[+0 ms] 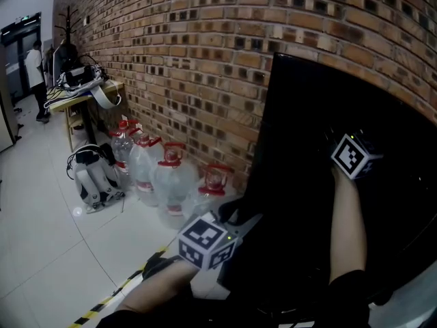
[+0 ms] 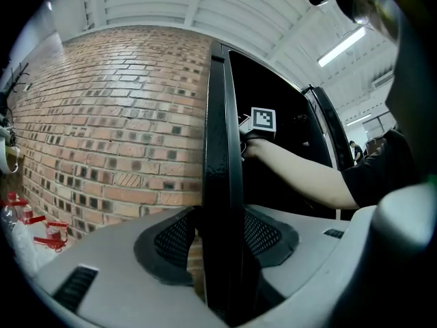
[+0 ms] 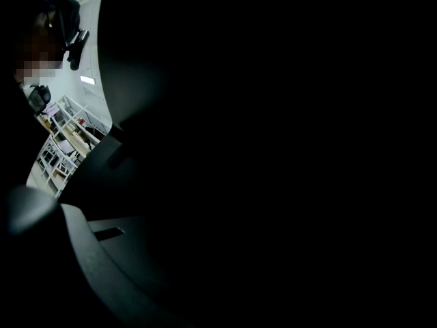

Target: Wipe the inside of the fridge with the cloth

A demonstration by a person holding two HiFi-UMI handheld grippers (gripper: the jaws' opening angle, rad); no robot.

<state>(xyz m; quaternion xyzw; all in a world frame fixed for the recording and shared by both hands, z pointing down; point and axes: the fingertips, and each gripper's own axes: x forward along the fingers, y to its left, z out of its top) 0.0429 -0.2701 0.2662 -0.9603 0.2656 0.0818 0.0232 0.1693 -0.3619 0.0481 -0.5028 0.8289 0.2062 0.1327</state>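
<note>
L gripper (image 2: pixel 220 236): grey matte jaws, 2 black mesh-textured pads pinched on upright thin, flat, glossy black fridge panel edge (image 2: pixel 218 149). R gripper (image 1: pixel 349 149): reached into unlit interior of tall black fridge (image 1: pixel 307 203). Jaw state unreadable, its view nearly all black. Cloth not made out in the dark. Rough red-brown brick wall (image 1: pixel 191 53) directly behind fridge. Row of clear rounded plastic water jugs w/ red caps (image 1: pixel 171 176) beside fridge, on glossy pale tiled floor (image 1: pixel 48 251).
</note>
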